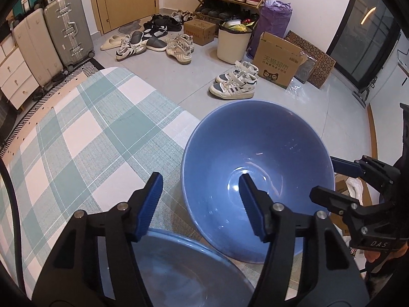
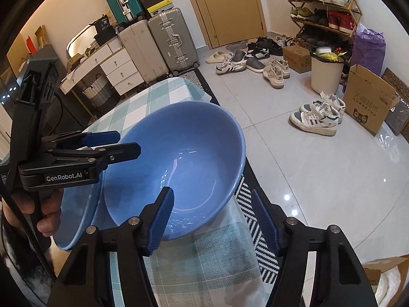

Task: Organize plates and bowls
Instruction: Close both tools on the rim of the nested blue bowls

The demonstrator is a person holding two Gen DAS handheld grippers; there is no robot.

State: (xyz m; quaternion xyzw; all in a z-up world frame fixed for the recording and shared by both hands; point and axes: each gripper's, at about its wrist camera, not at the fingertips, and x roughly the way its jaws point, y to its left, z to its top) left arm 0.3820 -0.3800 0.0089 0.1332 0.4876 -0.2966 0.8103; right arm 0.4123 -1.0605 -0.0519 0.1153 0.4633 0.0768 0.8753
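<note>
A blue bowl (image 1: 258, 158) stands on the checked tablecloth (image 1: 89, 133), tilted. A blue plate (image 1: 179, 268) lies beside it, under my left gripper. My left gripper (image 1: 200, 186) is open; its right finger is inside the bowl and its left finger outside the rim. In the right wrist view the bowl (image 2: 184, 153) leans against the plate (image 2: 76, 217). My right gripper (image 2: 212, 202) is open, its left finger inside the bowl's near rim and its right finger outside. The left gripper (image 2: 116, 142) shows at the bowl's left rim.
The table's edge (image 2: 245, 179) runs just right of the bowl, above a striped rug (image 2: 258, 232) and tiled floor. Shoes (image 2: 317, 117), a bin (image 2: 326, 73), cardboard boxes (image 2: 370, 102), suitcases (image 2: 171, 41) and a shoe rack (image 2: 324, 7) stand around the room.
</note>
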